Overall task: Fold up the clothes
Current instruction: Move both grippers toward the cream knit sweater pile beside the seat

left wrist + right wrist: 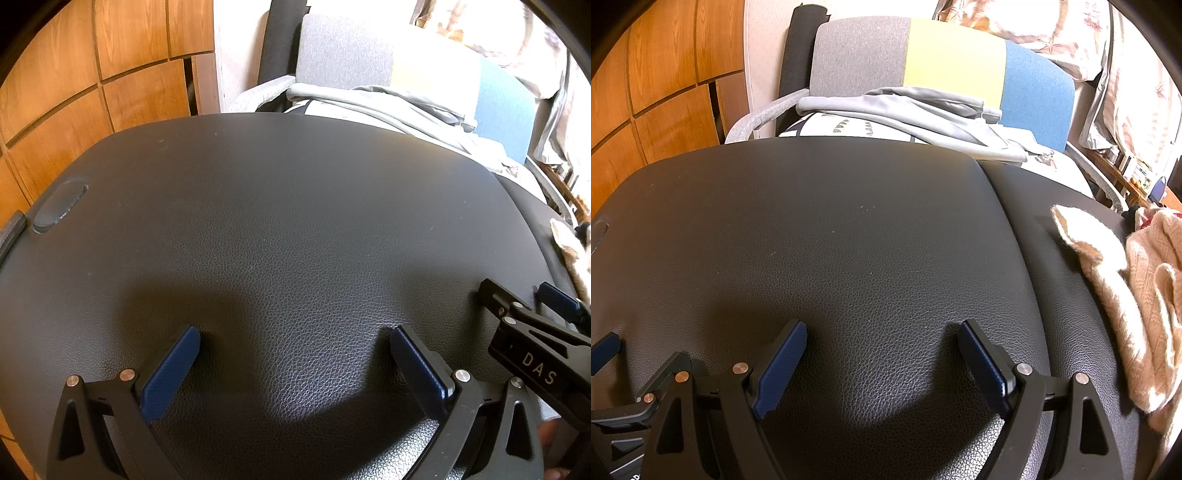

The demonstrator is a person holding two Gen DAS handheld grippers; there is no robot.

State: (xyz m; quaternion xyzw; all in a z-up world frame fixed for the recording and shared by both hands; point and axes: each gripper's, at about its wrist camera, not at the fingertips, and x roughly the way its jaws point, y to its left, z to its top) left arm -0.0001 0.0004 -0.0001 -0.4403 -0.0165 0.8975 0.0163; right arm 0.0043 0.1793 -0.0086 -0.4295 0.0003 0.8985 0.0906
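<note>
A fluffy peach knit garment (1137, 295) lies crumpled at the right edge of the black leather surface (849, 240); only its tip (570, 243) shows in the left wrist view. A grey garment (916, 114) is draped over a chair seat beyond the surface, seen too as grey cloth (388, 107). My left gripper (295, 350) hovers open over bare leather, nothing between its blue pads. My right gripper (881, 343) is open as well, empty, left of the peach garment. The right gripper (532, 306) appears beside the left one in the left wrist view.
A chair with a grey, yellow and blue backrest (953, 55) stands behind the surface, holding a patterned white cushion (849, 127). Wooden panelling (92, 74) fills the left. Floral bedding (1126, 74) and cluttered shelves (1134, 170) sit at the right.
</note>
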